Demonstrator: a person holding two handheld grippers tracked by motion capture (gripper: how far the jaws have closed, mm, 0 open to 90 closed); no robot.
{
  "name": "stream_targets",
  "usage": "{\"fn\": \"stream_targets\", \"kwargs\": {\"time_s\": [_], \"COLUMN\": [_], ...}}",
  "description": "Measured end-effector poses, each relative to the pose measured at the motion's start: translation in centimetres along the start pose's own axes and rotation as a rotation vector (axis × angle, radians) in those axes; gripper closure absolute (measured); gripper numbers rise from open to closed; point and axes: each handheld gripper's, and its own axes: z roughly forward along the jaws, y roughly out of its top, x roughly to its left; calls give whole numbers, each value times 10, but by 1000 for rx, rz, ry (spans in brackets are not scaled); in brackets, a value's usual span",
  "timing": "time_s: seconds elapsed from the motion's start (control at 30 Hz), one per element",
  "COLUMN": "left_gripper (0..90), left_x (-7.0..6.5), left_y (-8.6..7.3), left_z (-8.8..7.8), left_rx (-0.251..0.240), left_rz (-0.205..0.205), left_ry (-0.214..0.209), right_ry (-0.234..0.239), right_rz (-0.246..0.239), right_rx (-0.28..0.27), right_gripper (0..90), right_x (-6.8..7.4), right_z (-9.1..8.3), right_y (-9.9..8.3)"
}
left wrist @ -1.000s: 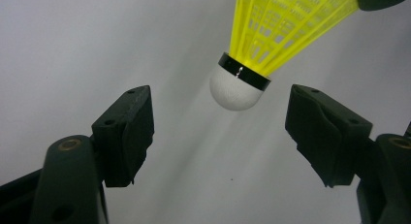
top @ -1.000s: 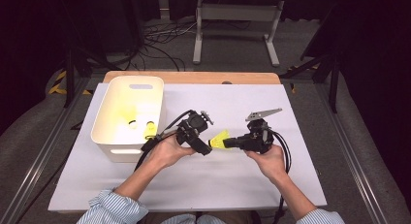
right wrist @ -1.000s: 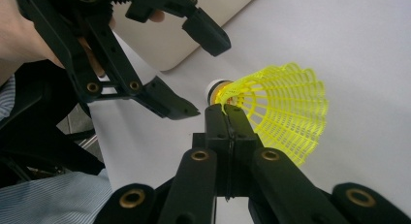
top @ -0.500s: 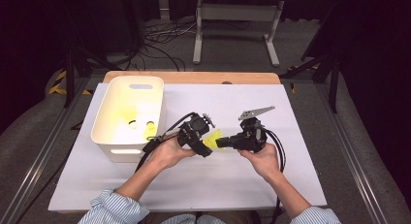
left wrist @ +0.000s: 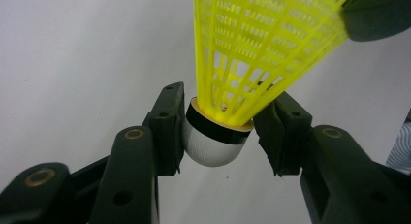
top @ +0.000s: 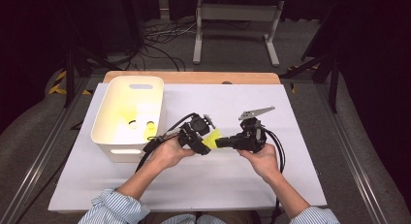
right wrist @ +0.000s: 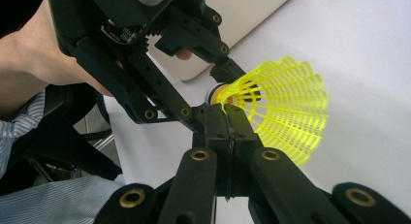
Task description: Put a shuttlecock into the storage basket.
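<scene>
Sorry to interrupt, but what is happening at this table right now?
A person is passing a yellow shuttlecock between two handheld tongs above the white table. The right tongs pinch its mesh skirt, while the left tongs straddle its white cork, jaws not yet clamped. More yellow shuttlecocks lie in the white bin nearby.

Shuttlecock [top: 212, 138] between grippers, bin [top: 130, 115] left (on table [top: 271, 107])

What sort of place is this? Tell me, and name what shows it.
Probably a lab or recording workspace, not a home: a table under a white sheet, bundled cables on grey carpet behind it, a metal stand, and a person's hand-held left gripper and right gripper.
</scene>
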Motion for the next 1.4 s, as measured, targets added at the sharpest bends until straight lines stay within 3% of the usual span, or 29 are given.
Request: {"fn": "stream_targets", "kwargs": {"time_s": [0.43,0.7,0.87,1.1,1.23,1.4], "left_gripper": [637,639,640,640,640,640], "left_x": [-1,-2,0,2,3,3], "left_y": [3,3,1,0,-1,0], "left_z": [3,3,2,-1,-2,-1], "left_rx": [15,24,26,20,18,13], "left_rz": [13,14,4,-1,-10,-18], "left_ry": [-4,10,16,17,14,13], "right_ry": [-43,-87,-140,-192,-247,-338], "right_rz": [21,3,-20,-40,-63,-107], "right_rx": [-30,-32,-23,-66,-120,-151], "right_gripper": [900,873,754,569,464,337], "right_x": [-7,-4,-2,-2,-2,-3], "right_z": [-4,-1,1,-5,-16,-25], "right_y": [-6,-7,-8,-12,-21,-32]}}
